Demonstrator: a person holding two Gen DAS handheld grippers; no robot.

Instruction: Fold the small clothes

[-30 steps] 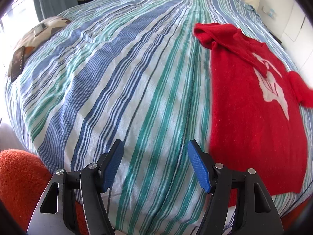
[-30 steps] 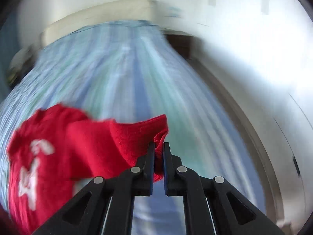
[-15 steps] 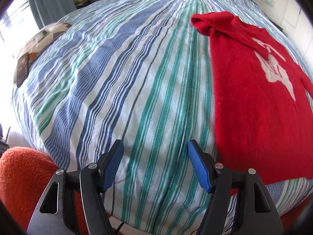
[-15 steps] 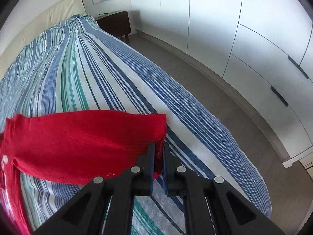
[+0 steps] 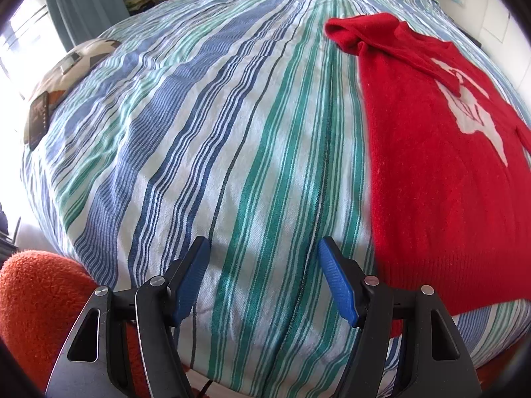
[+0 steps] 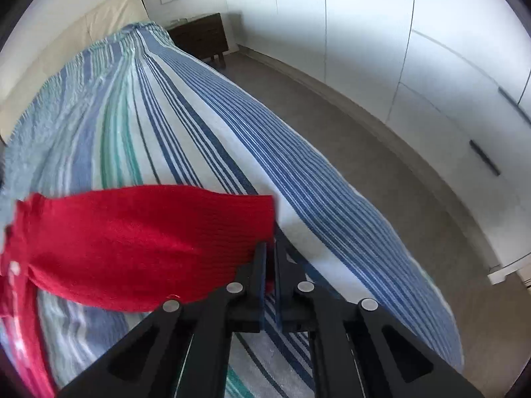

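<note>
A small red sweater with a white motif lies flat on the striped bed cover, at the right in the left wrist view. Its far sleeve is bunched at the top left of the garment. My left gripper is open and empty, hovering over the cover just left of the sweater's hem. My right gripper is shut on the cuff of the sweater's red sleeve, holding it stretched out to the right over the bed's edge.
A patterned cushion with a dark phone-like object lies at the bed's left edge. An orange fuzzy thing is at lower left. White wardrobes, a dark nightstand and grey floor lie right of the bed.
My right gripper has pulled the sleeve out to the right, away from the sweater's body, and now stretches it flat. My left gripper has drifted only slightly.
</note>
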